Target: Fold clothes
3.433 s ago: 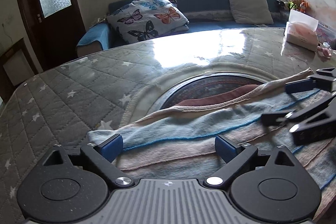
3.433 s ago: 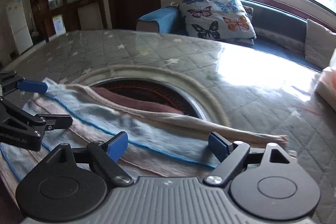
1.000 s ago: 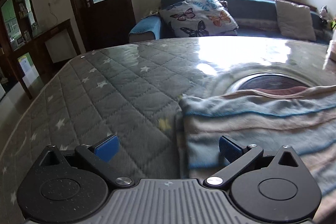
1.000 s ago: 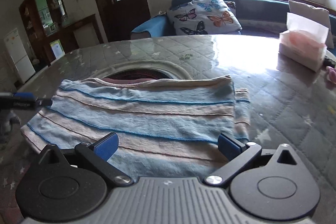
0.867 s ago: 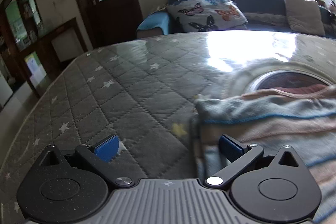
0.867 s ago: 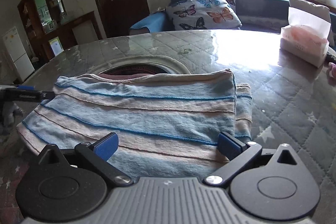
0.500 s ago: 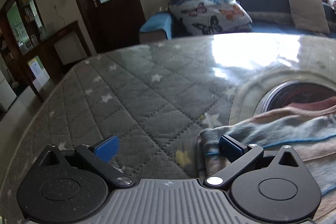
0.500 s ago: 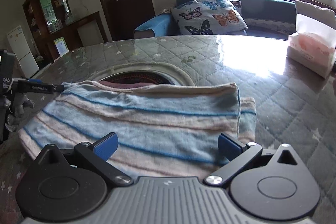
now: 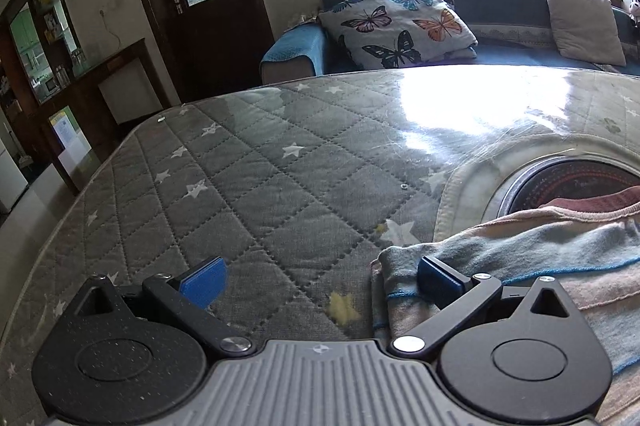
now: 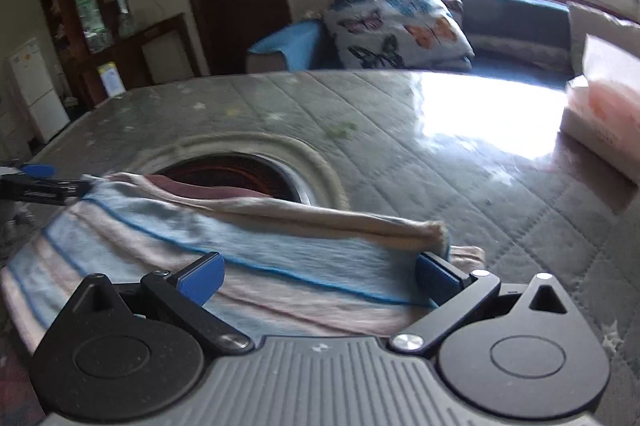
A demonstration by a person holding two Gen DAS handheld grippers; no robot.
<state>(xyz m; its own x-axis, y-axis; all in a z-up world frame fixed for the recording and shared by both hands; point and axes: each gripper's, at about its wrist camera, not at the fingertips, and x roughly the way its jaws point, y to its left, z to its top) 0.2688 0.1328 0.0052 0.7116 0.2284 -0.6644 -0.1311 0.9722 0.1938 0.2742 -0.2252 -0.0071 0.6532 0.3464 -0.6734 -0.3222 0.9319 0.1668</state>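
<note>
Garment: striped blue-and-pink cloth (image 10: 224, 246), folded, lying on the quilted star-print table cover (image 9: 256, 186), partly over the round dark opening (image 10: 228, 170) in the cover's middle.
Left gripper: (image 9: 320, 276) low at the cloth's left edge; fingers spread wide apart. The left blue pad (image 9: 204, 282) is over bare quilt, the right pad (image 9: 434, 276) sits at the cloth's corner. Nothing lies clamped between them.
Right gripper: (image 10: 318, 276) over the cloth's right part; fingers wide apart, cloth showing in the gap beneath them, the right pad (image 10: 436, 276) at the folded right edge. Whether the pads touch the fabric cannot be told.
Cloth's far edge: rolled pink hem (image 10: 320, 214), raised a little.
Right of table: tissue box (image 10: 604, 102), well apart from the cloth.
Behind the table: sofa with butterfly pillow (image 9: 396, 22).
</note>
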